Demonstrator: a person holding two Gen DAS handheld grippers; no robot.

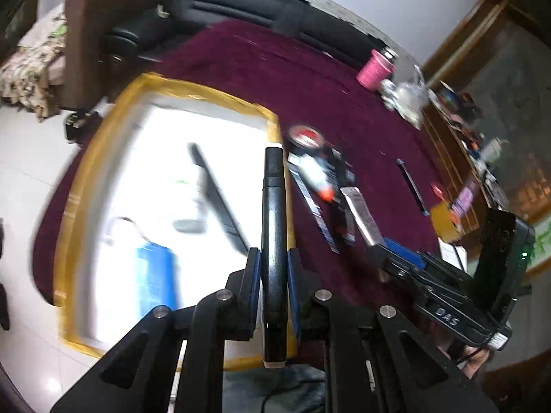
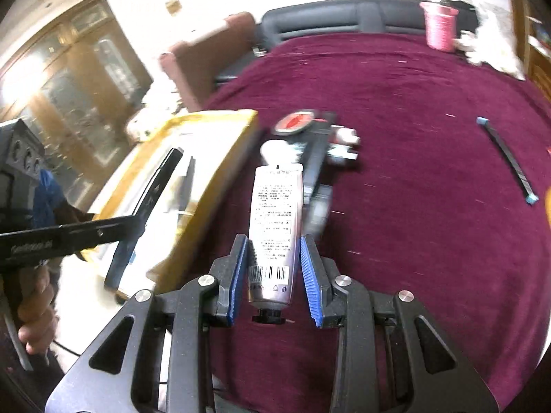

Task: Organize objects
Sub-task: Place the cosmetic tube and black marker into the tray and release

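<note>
Left wrist view: my left gripper (image 1: 272,275) is clamped on a long black bar (image 1: 273,241), its long axis running straight ahead along the fingers. It hangs over the right edge of the yellow-rimmed box (image 1: 213,94), so I judge the drop lies down and left.

Right wrist view: my right gripper (image 2: 273,275) has its 2 blue pads at the sides of a silver tube (image 2: 275,220), cap toward me, over the maroon cloth (image 2: 413,172). Whether they grip, I cannot tell. The box (image 2: 220,117) sits left, nearer my left hand.

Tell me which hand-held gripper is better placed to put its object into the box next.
Left: its hand-held gripper holds the black stick at the yellow-rimmed box; the right one brackets a tube over the cloth.
</note>
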